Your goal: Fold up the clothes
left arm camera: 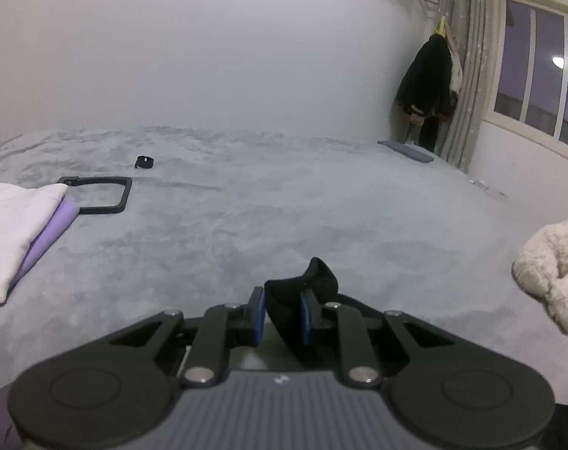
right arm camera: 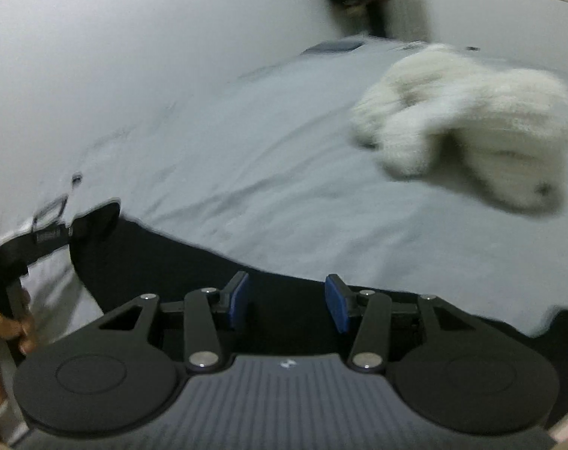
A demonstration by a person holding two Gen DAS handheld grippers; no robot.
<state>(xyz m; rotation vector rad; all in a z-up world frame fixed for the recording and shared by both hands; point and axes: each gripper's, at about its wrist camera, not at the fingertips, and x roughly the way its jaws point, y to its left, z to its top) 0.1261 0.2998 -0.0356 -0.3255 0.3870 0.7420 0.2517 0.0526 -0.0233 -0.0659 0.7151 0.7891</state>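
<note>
A black garment bunches up between the blue pads of my left gripper, which is shut on a fold of it low over the grey bed. In the right wrist view the same black garment lies spread along the near edge of the bed. My right gripper hovers just above it, open, with nothing between its fingers. A fluffy white garment lies crumpled ahead and to the right, and shows again as the fluffy white garment at the right edge.
A folded stack of white and purple cloth sits at the left. Behind it lie a black rectangular frame and a small black object. A dark coat hangs by the window. A hand shows at left.
</note>
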